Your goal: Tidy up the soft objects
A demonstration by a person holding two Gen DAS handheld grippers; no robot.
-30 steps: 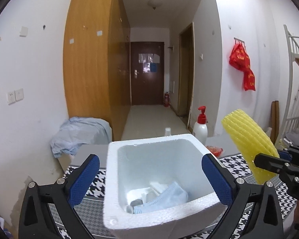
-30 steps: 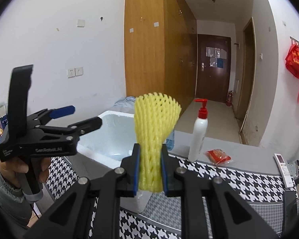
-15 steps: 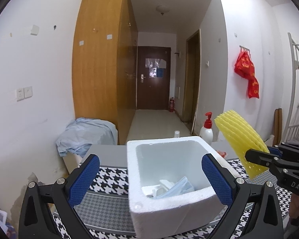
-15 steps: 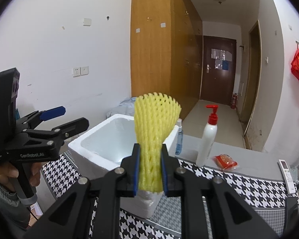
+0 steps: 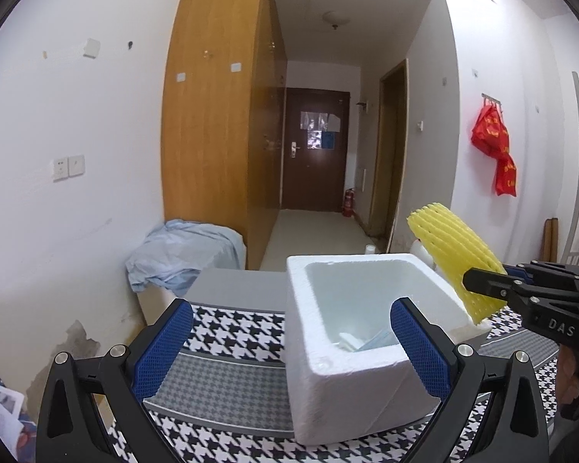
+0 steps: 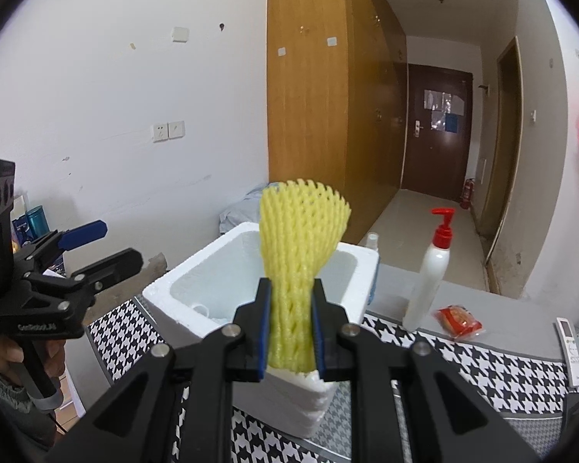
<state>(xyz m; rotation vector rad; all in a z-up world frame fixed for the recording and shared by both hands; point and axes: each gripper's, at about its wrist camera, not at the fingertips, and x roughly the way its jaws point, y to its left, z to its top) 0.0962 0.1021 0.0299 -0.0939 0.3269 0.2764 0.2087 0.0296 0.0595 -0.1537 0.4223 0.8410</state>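
My right gripper [image 6: 290, 324] is shut on a yellow foam net sleeve [image 6: 299, 254] and holds it upright above the near edge of a white foam box [image 6: 189, 285]. In the left wrist view the sleeve [image 5: 457, 254] hangs over the right rim of the box [image 5: 347, 393], with the right gripper [image 5: 482, 285] beside it. My left gripper [image 5: 289, 347] is open and empty, to the left of the box and above the table. A light blue face mask [image 5: 378, 339] and white bits lie in the box.
A white pump bottle with a red top [image 6: 430, 274], a red snack packet [image 6: 459, 320] and a remote [image 6: 569, 343] sit on the houndstooth cloth [image 6: 482, 359] right of the box. A blue cloth heap [image 5: 181, 250] lies behind the table.
My left gripper has pulled back and to the left, so the box looks smaller and sits to the right. The right gripper has kept its hold on the sleeve, moving slightly over the box.
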